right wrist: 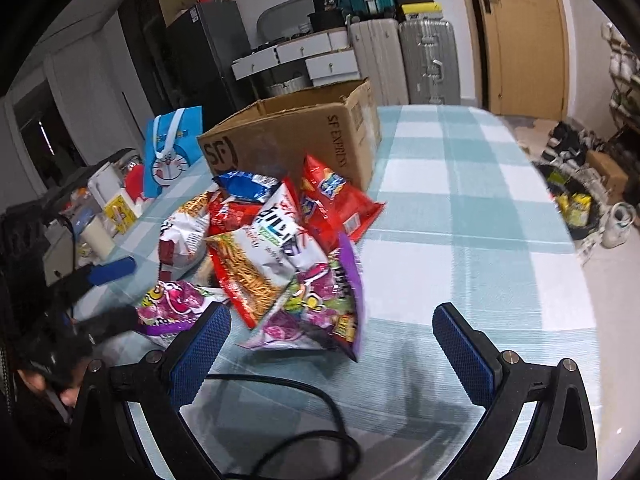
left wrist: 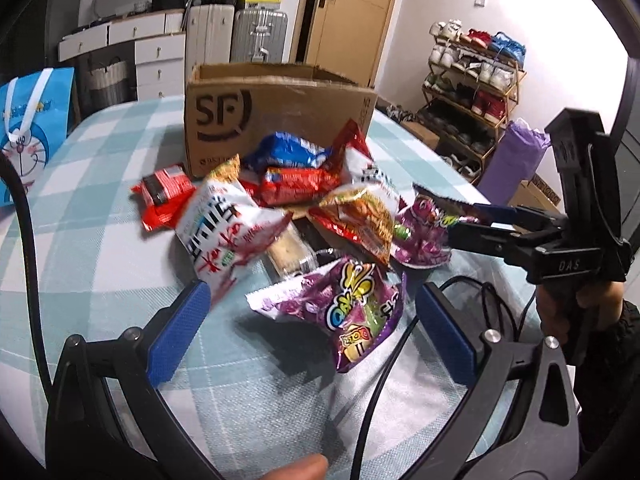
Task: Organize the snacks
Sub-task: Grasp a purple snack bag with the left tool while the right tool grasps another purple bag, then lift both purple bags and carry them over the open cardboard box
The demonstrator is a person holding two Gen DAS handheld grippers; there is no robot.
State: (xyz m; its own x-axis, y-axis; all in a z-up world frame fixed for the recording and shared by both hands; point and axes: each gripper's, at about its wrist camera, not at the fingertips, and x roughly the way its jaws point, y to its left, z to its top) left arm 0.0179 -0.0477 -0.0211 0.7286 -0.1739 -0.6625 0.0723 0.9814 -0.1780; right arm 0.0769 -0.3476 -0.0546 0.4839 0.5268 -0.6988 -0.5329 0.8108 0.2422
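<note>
A pile of snack packets lies on the checked tablecloth in front of an open SF cardboard box (left wrist: 276, 114) (right wrist: 296, 136). A purple candy packet (left wrist: 344, 312) lies nearest my left gripper (left wrist: 312, 320), which is open around it without touching. A second purple packet (right wrist: 316, 312) (left wrist: 420, 232) lies just ahead of my right gripper (right wrist: 332, 344), which is open. In the left wrist view the right gripper (left wrist: 480, 220) reaches in from the right, its tips at that packet's edge. Red, white and blue packets (left wrist: 296, 176) are heaped behind.
A blue cartoon gift bag (left wrist: 28, 136) (right wrist: 172, 152) stands at the table's left. Black cables (right wrist: 300, 420) cross the cloth near the grippers. Small items (right wrist: 100, 220) crowd the left edge. Suitcases, drawers, a door and a shoe rack (left wrist: 472, 80) stand beyond the table.
</note>
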